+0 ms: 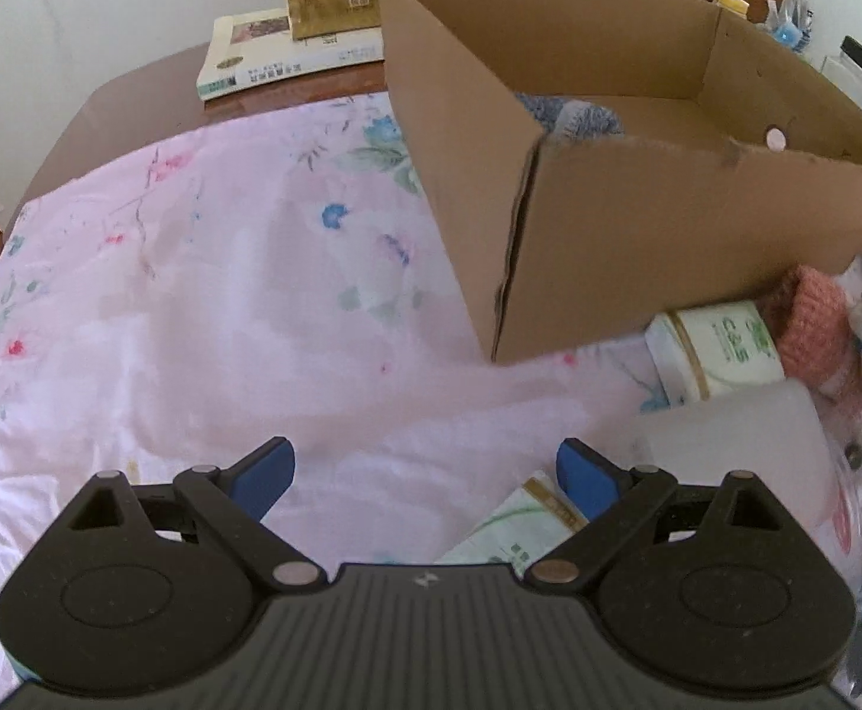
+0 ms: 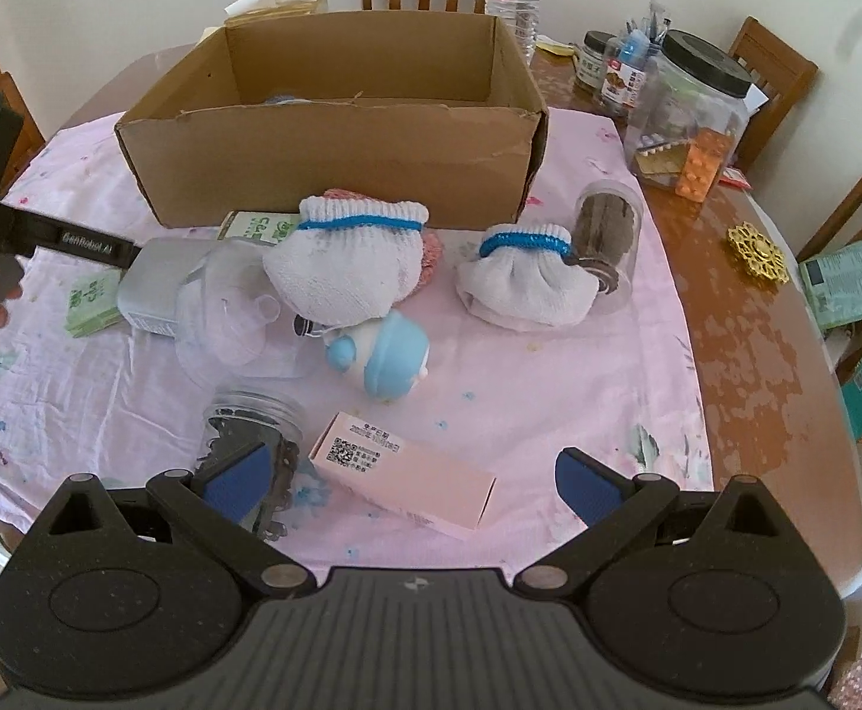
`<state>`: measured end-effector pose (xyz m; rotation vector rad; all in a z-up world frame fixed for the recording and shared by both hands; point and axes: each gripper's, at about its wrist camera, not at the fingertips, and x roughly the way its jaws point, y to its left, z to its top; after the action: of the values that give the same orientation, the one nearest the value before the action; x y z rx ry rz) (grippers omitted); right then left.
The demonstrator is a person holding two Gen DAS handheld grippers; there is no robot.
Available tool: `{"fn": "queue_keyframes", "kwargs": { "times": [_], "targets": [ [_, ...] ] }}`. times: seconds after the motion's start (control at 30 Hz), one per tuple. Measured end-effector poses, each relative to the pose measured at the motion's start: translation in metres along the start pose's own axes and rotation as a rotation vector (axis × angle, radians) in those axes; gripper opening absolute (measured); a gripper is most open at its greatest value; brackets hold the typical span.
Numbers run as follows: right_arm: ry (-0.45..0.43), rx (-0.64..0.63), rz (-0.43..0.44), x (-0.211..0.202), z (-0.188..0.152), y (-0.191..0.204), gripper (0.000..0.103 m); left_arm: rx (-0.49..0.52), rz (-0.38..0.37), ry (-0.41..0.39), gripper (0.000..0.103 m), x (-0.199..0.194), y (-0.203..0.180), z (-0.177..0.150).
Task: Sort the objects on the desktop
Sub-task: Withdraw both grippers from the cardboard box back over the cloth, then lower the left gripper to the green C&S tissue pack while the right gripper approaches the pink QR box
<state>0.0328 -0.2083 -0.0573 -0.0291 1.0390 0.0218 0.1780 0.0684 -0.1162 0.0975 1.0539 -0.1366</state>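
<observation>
The right gripper hangs over the pink box near the counter's front edge, jaws wide and empty. The left gripper is wide and empty too. The cardboard box sits at the back. The pink box lies slanted, so it might twist and slip out.

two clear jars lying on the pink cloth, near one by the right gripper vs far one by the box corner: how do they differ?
The near jar lies beside the pink carton, partly behind the right gripper's left finger; the far jar lies further back, against a white glove. The near jar holds loose dark pieces; the far jar's brown contents look stacked upright-packed. The far jar's dark lid shows; the near jar's is hidden. Both are clear, on their sides.
</observation>
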Motion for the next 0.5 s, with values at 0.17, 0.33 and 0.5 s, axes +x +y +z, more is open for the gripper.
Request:
{"fn": "queue_keyframes", "kwargs": {
  "times": [0.17,0.33,0.5],
  "targets": [
    [-0.002,0.004,0.002,0.000,0.001,-0.001,0.103,0.004,-0.015,0.018,0.095,-0.007,0.004,-0.014],
    [0.001,0.008,-0.006,0.004,0.003,-0.004,0.103,0.017,-0.016,0.036,0.096,-0.015,0.006,-0.032],
    [0.030,0.043,0.007,0.014,0.008,-0.010,0.103,0.038,-0.008,0.017,0.096,-0.028,0.006,-0.046]
  ]
}}
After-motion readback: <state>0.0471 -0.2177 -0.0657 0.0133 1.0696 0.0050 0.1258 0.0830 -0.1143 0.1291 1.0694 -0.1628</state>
